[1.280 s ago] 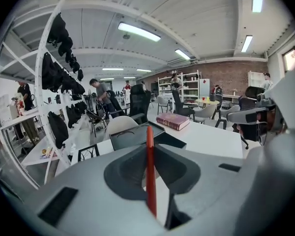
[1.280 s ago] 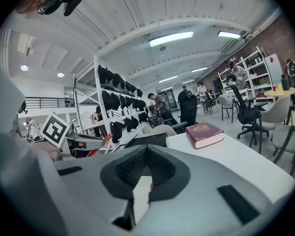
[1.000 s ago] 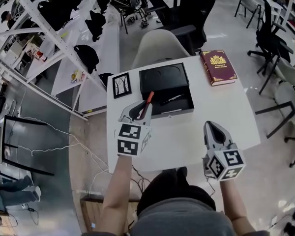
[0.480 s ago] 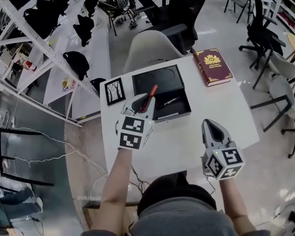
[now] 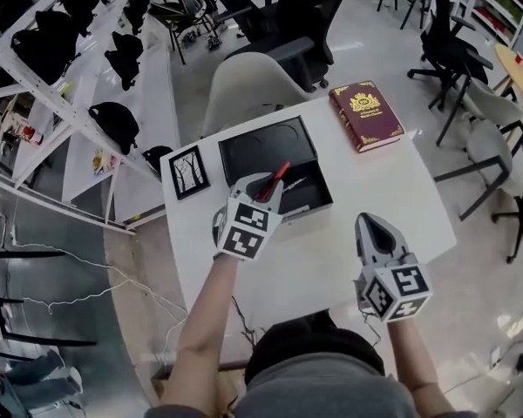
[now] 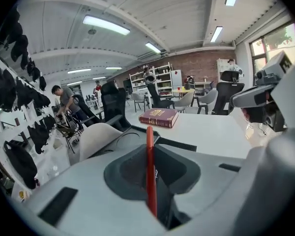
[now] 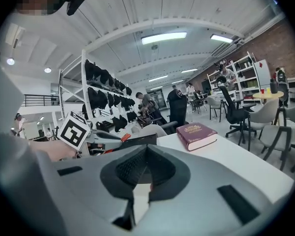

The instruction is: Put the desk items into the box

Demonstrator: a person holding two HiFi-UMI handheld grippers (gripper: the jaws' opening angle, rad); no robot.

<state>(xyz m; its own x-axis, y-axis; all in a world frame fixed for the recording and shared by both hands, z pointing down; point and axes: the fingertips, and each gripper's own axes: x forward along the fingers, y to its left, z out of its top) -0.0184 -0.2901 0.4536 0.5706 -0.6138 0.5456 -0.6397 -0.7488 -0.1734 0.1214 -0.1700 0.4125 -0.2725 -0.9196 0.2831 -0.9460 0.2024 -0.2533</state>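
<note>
Left claw pinches a red pen over the open box; right claw is empty.
Nearest, the right gripper [image 5: 372,226] hangs over the white table [image 5: 392,190], its jaws pressed together on nothing. The left gripper [image 5: 266,184] pinches the red pen [image 5: 279,176], which sticks out past its tips, above the black box [image 5: 266,146]. In the box, just beyond the tips, lies a black pen [image 5: 296,184]. A framed picture [image 5: 188,171] lies to the claw's left, and a red book [image 5: 366,116] far beyond to its right.

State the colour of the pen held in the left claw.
The pen is red; the left gripper view shows it best.
</note>
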